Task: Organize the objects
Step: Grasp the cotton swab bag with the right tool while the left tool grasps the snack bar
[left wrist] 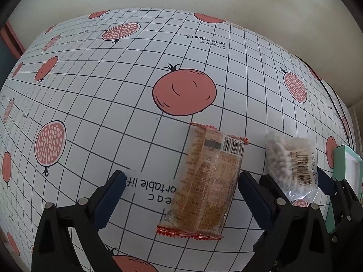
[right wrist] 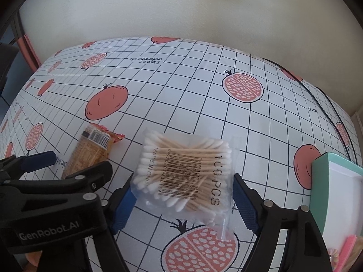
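Observation:
An orange snack packet (left wrist: 211,181) lies flat on the pomegranate-print tablecloth (left wrist: 113,90). My left gripper (left wrist: 181,190) stands open around it, the packet close to the right pad. To its right lies a clear bag of cotton swabs (right wrist: 183,172), marked 100 PCS. My right gripper (right wrist: 184,204) is open, and its blue pads (right wrist: 123,201) flank the bag's two sides at the near end. In the left wrist view the swab bag (left wrist: 292,161) sits between the right gripper's (left wrist: 297,182) fingers. The right wrist view shows the left gripper (right wrist: 68,165) straddling the snack packet (right wrist: 88,156).
A teal box (right wrist: 329,165) with a white inside stands at the right edge and holds some pink items (right wrist: 349,247); it also shows as the teal box (left wrist: 344,163) in the left wrist view. A black cable (right wrist: 317,104) runs along the far right. A pale wall lies behind the table.

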`<state>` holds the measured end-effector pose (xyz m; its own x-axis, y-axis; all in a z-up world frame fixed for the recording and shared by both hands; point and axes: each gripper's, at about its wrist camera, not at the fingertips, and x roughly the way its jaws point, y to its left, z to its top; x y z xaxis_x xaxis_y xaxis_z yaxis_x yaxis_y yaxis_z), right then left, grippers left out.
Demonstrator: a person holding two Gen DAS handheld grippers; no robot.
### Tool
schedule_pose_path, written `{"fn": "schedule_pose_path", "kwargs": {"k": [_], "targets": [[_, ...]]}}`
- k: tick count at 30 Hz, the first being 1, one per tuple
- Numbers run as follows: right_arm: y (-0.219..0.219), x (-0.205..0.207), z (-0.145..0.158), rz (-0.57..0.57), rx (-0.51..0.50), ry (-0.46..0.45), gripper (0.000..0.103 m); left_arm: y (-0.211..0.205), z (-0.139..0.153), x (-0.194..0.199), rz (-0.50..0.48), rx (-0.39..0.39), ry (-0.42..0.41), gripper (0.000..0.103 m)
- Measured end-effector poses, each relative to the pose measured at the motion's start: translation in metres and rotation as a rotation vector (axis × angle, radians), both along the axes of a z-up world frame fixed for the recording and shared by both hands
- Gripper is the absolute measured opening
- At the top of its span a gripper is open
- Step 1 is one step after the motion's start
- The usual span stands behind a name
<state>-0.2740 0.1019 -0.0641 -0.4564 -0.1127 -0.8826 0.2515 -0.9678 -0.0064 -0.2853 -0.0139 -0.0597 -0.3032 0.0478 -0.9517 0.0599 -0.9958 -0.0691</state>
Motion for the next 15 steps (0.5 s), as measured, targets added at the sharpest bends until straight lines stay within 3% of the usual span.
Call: {"fn": "schedule_pose_path", "kwargs": {"k": [4, 15], "targets": [[0.001, -0.002, 0.0, 0.023, -0.005, -0.008, 0.075, -0.008, 0.004, -0.003, 0.029, 0.03, 0.003, 0.092], [0.021, -0.007, 0.004, -0.036, -0.096, -0.04, 0.071, -0.018, 0.012, -0.012, 0.071, -0.004, 0.018, 0.042]]}}
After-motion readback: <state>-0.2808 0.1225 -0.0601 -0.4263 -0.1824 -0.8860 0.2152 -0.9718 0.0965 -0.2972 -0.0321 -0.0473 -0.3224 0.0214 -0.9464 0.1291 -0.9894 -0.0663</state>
